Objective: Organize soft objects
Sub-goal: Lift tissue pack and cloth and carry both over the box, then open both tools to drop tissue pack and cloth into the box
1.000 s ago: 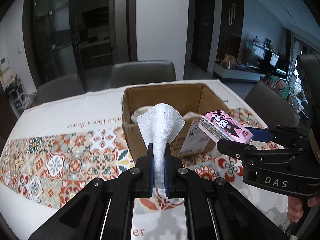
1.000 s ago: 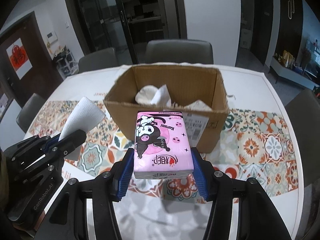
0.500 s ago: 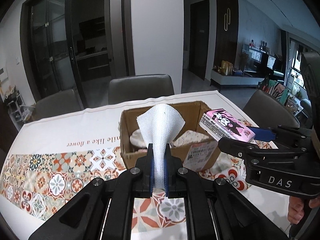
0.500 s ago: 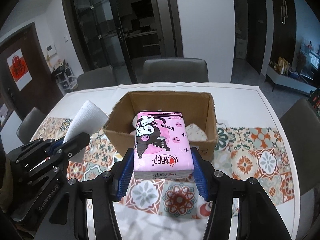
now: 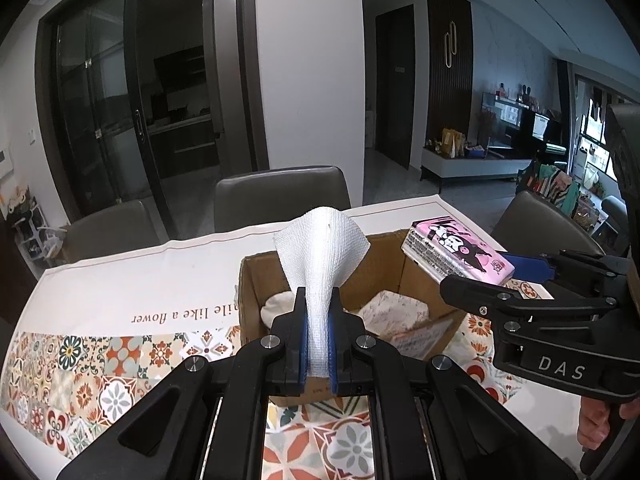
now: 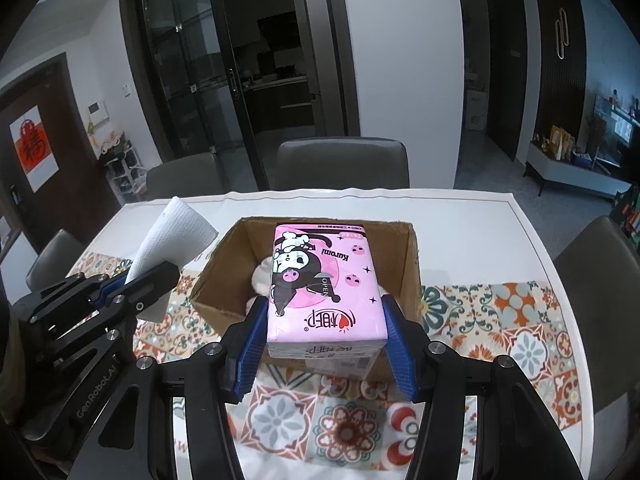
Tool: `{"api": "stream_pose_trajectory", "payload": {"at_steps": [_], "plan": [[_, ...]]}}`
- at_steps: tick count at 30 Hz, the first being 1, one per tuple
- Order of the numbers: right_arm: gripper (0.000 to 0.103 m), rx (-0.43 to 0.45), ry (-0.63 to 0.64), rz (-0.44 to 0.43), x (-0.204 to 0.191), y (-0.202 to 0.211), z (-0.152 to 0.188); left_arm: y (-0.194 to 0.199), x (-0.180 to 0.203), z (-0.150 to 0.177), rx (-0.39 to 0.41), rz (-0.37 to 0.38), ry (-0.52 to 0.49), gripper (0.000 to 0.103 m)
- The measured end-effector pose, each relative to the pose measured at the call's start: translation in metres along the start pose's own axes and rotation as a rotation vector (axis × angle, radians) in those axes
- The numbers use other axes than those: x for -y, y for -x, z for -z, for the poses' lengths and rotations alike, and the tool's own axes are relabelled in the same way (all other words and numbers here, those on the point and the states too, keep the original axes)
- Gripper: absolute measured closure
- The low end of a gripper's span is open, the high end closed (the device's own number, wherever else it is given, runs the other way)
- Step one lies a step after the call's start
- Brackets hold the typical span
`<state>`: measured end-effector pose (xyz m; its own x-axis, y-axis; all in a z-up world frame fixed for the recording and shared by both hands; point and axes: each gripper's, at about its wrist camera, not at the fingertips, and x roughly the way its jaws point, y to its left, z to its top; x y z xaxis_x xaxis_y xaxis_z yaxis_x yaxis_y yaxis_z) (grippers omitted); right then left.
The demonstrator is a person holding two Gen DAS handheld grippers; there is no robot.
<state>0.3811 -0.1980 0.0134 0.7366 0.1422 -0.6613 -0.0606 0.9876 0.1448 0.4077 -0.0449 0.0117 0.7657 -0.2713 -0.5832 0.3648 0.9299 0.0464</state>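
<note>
My left gripper (image 5: 318, 300) is shut on a white folded cloth (image 5: 322, 256) that fans out above the fingers; the cloth also shows in the right wrist view (image 6: 172, 236). My right gripper (image 6: 324, 312) is shut on a pink tissue pack (image 6: 324, 284) with a cartoon print, also seen in the left wrist view (image 5: 456, 254). Both are held above the near side of an open cardboard box (image 6: 412, 256), which shows in the left wrist view too (image 5: 252, 300). Soft white and patterned items (image 5: 394, 312) lie inside the box.
The box stands on a table with a patterned tile runner (image 6: 520, 320) and white cloth (image 5: 120, 280). Grey chairs (image 6: 340, 164) stand along the far side and at the right (image 6: 600, 264).
Both grippers have risen and moved forward with their loads. The box now sits lower in both views and its inside shows more.
</note>
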Motion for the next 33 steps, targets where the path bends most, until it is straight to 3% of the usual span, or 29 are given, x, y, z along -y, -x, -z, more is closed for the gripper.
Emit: {"api": "stream_pose_trajectory", "payload": {"at_steps": [13, 28, 33], "plan": [[0.047, -0.038, 0.008, 0.024, 0.010, -0.040, -0.016, -0.050, -0.006, -0.007, -0.066, 0.006, -0.005, 0.094], [0.047, -0.160, 0.003, 0.032, 0.021, -0.098, -0.012, -0.102, -0.003, 0.007, -0.183, 0.024, -0.010, 0.093], [0.047, -0.190, -0.002, 0.028, 0.022, -0.109, -0.009, -0.109, -0.002, 0.009, -0.209, 0.032, -0.009, 0.070]]}}
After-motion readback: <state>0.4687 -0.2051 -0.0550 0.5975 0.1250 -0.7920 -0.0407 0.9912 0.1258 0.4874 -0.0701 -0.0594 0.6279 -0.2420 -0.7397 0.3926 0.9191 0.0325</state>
